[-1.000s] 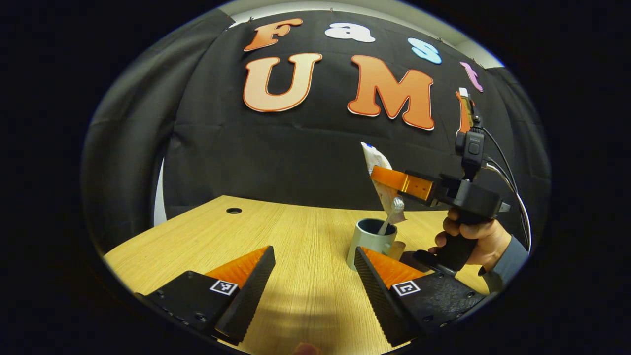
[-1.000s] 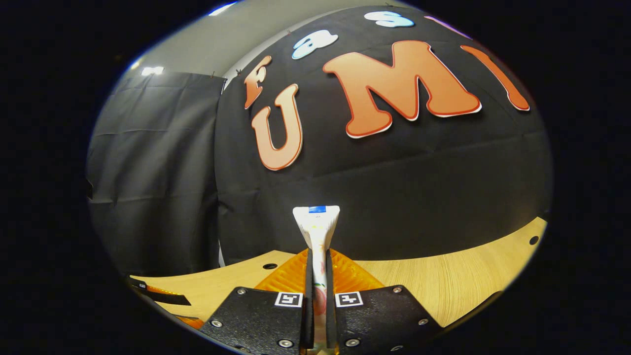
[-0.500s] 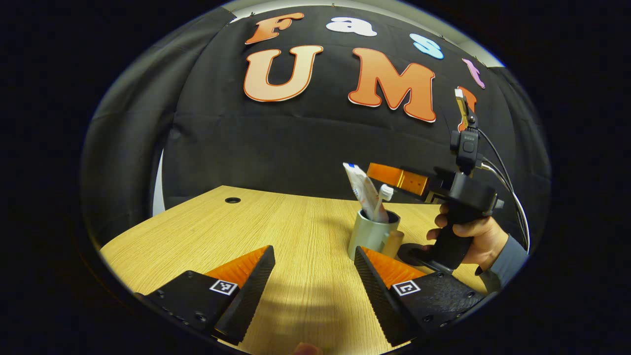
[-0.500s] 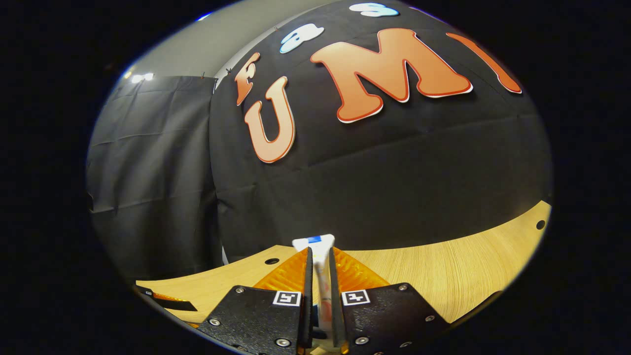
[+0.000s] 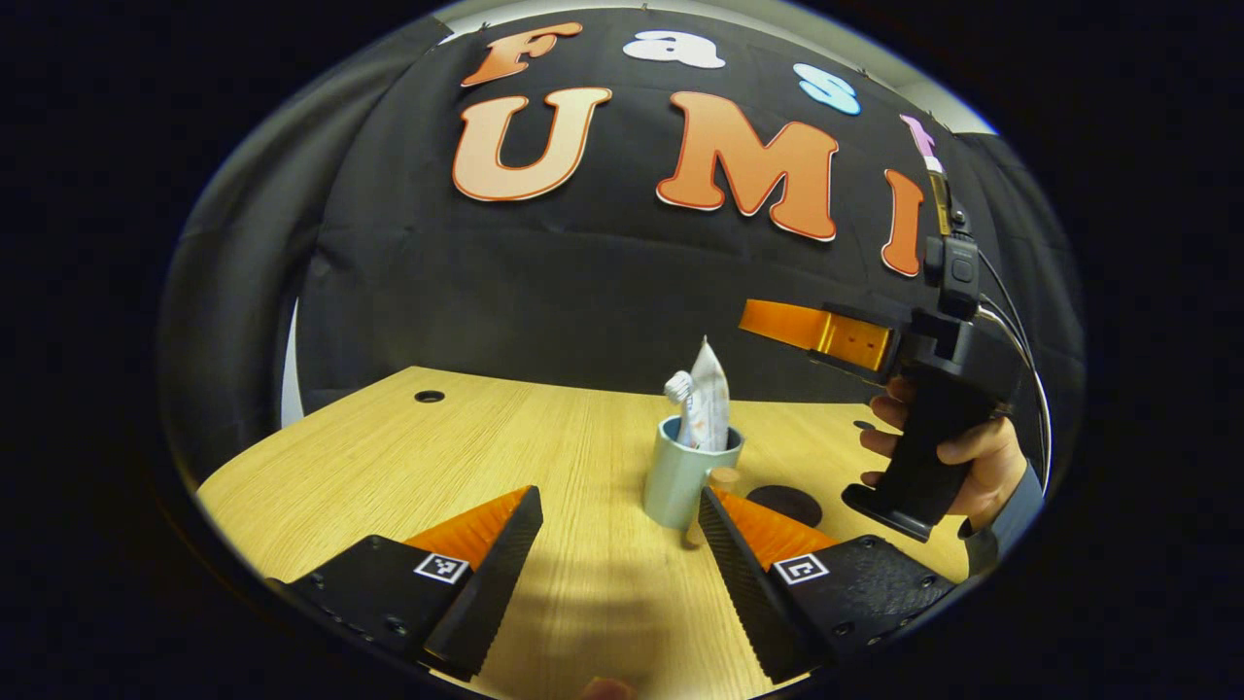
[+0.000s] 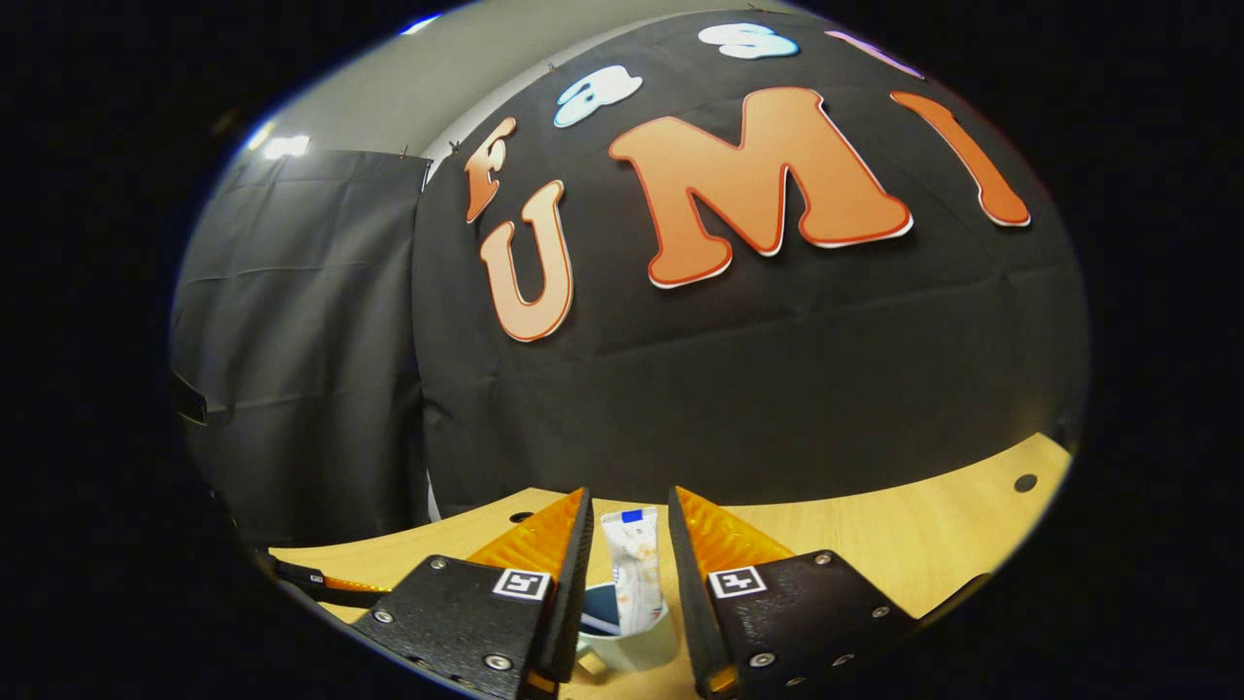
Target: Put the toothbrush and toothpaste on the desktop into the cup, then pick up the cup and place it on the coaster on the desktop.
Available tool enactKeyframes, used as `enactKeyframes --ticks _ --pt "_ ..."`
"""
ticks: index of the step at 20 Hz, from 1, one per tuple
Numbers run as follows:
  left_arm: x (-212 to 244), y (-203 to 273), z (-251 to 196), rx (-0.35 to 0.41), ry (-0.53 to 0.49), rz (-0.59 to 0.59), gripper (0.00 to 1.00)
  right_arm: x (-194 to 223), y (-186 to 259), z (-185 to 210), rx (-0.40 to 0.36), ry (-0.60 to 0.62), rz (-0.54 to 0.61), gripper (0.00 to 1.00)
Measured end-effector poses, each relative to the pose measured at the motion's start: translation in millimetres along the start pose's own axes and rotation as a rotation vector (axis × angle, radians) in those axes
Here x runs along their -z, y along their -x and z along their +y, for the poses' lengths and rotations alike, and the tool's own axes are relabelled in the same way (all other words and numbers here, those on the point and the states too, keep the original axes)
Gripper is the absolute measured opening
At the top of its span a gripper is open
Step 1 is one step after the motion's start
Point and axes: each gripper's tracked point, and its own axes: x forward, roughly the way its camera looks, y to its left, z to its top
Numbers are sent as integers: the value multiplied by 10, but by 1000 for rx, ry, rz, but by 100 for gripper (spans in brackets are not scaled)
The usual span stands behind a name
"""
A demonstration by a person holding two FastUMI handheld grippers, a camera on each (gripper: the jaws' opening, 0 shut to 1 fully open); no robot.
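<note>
In the left gripper view, the left tool [image 5: 617,544] sits low in the frame with its fingers spread wide and nothing between them, hovering over the wooden bench [image 5: 486,457]. The cup [image 5: 680,476] stands upright on the bench just right of centre, near the tip of the right-hand finger. The toothpaste [image 5: 711,406] stands in the cup, its crimped end pointing up, and the toothbrush [image 5: 678,391] head peeks out beside it on the left. A dark round coaster [image 5: 785,503] lies on the bench just right of the cup, apart from it. At the right of the frame a hand [image 5: 957,452] holds the right tool [image 5: 768,321] by its grip, above and right of the cup, its fingers pointing left.

In the right gripper view, the right tool [image 6: 627,544] is open; the toothpaste [image 6: 637,569] shows in the gap between the fingers, touching neither, and stands in the cup [image 6: 632,642] at the bottom centre.
</note>
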Motion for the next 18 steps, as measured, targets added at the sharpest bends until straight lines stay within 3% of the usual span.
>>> enactKeyframes --ticks 4,8,13,18 --pt "-126 -80 -227 47 -9 43 98 -249 334 -194 45 45 0 69" --pt "-181 -241 -419 77 -48 119 98 -490 680 -367 89 83 -1 83" --pt "23 -525 -520 66 -77 293 97 -682 1031 -493 123 116 -5 91" --pt "181 -757 -466 67 -23 446 98 -859 1372 -600 148 171 -3 93"
